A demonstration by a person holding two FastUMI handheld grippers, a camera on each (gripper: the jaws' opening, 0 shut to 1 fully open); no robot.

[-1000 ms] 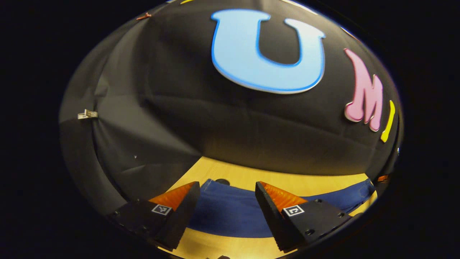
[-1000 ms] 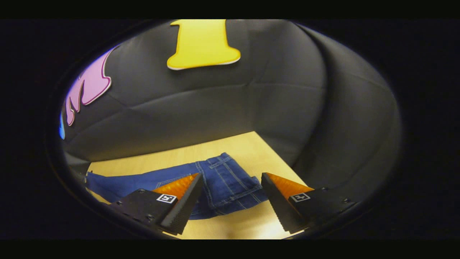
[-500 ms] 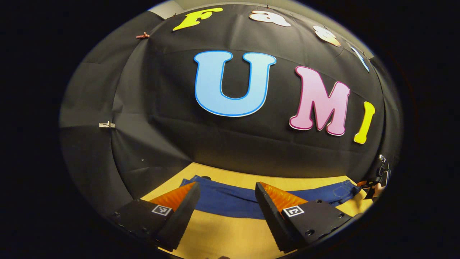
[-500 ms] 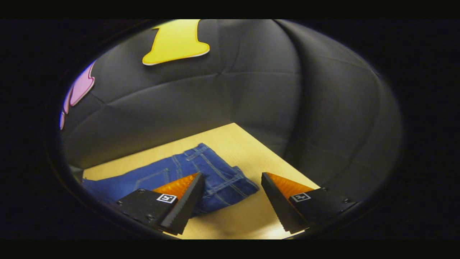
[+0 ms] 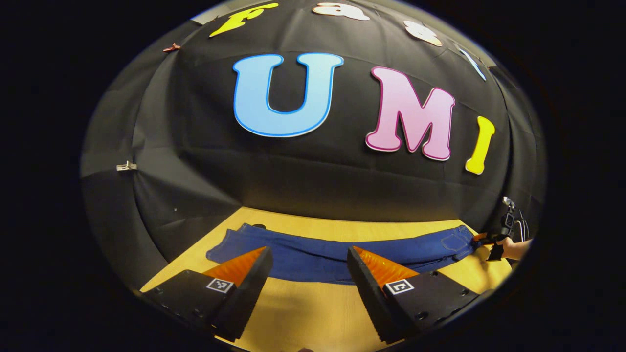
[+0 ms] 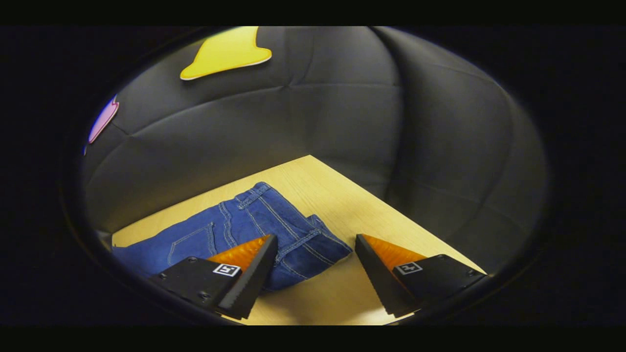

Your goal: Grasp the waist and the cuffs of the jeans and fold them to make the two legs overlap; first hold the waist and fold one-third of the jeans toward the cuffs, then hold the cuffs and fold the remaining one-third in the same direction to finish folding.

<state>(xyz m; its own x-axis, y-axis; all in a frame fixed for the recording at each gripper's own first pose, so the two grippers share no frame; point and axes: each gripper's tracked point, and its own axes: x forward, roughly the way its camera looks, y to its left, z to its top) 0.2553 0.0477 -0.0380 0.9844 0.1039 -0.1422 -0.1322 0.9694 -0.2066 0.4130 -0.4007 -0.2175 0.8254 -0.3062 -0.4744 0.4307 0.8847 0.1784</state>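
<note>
Blue jeans (image 5: 337, 252) lie stretched flat across the wooden table (image 5: 313, 313), the legs overlapped, cuffs at the left end and waist at the right end in the left gripper view. My left gripper (image 5: 308, 254) hangs open above the table, near the middle of the legs and on their near side. In the right gripper view the waist (image 6: 293, 234) with its pocket and seams lies just ahead. My right gripper (image 6: 315, 242) is open beside the waist corner, nothing between its fingers. The right gripper (image 5: 494, 239) and a hand (image 5: 513, 248) also show far right in the left gripper view.
The black cloth wall (image 5: 313, 176) runs close behind the jeans and wraps round the table's right corner (image 6: 313, 159). A small dark spot (image 5: 258, 226) sits on the table by the cuffs. Bare wood (image 6: 337, 298) lies in front of the jeans.
The left gripper has pulled back and up, so the whole length of the jeans comes into view. The right gripper has tilted down, with more of the waist and table showing. Both stay open.
</note>
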